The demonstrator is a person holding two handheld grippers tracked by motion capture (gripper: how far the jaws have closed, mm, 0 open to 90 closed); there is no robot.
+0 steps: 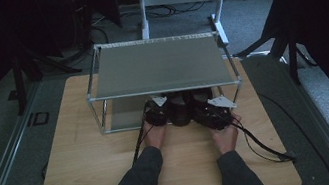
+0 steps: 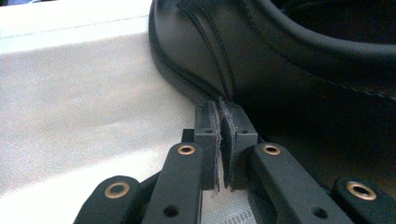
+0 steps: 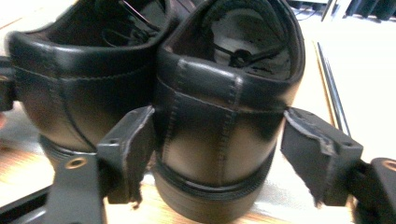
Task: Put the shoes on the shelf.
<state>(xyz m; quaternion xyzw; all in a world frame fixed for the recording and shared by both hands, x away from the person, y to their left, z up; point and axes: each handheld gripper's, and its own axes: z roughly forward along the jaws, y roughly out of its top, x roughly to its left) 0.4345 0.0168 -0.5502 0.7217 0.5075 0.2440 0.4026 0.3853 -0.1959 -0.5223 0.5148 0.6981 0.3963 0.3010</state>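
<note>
Two black leather shoes stand side by side at the front of the rack's lower shelf, the left shoe and the right shoe. My left gripper is shut, pads pressed together with nothing between them, its tips against the left shoe's outer side just above the sole. My right gripper is open, one pad on each side of the right shoe's heel. The left shoe's heel stands close beside it.
A metal-framed rack with a grey top shelf stands on the wooden table; its posts flank the opening. A pale lower shelf surface lies under the shoes. Cables trail over the table to the right. Dark stands surround the table.
</note>
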